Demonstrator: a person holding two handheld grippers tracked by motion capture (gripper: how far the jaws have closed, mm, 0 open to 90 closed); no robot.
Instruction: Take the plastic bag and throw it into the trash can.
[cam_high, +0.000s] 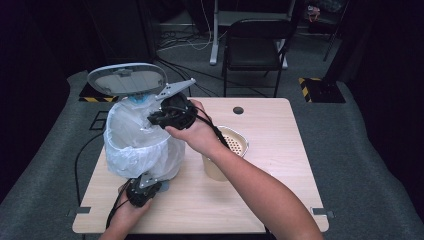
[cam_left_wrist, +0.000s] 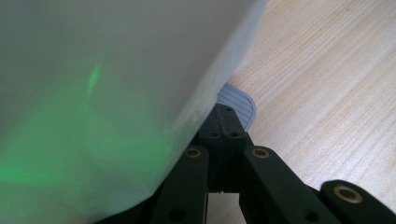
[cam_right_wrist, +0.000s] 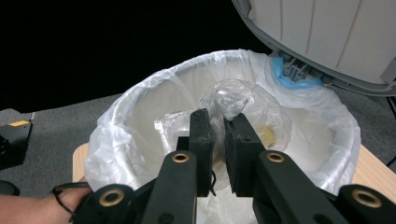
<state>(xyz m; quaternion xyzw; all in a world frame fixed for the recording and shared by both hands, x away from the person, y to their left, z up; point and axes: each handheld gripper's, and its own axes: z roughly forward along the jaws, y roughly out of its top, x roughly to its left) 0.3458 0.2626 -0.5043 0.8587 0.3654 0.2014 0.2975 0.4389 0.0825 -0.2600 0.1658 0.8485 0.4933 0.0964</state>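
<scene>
The right gripper (cam_right_wrist: 215, 122) hangs over the open mouth of the white pedal bin lined with a thin translucent plastic bag (cam_high: 137, 137), its jaws clamped on a crumpled clear plastic bag with something yellowish inside (cam_right_wrist: 243, 109), which sits just within the liner's rim. That bundle looks light, soft and slippery: it will sag and could slide out of a loose pinch, so the gathered neck at its top, where the film is bunched thick, seems the safest place to hold. It will likely fall free as soon as the jaws part.

The left gripper (cam_left_wrist: 224, 126), at the bin's foot, has its jaws pressed together at the grey ribbed pedal (cam_left_wrist: 238, 100); whether they pinch it or press it down I cannot tell. The grey oval lid (cam_high: 127, 79) stands raised above the far side, in the high view close over the right gripper, so the room for lifting out is towards the person rather than straight up. The liner's rim is flimsy and could snag on a jaw.

Right of the bin, just beside the right forearm, a beige perforated plastic basket (cam_high: 239, 145) stands on the light wooden table (cam_high: 280, 130). The table's right half gives open room.
</scene>
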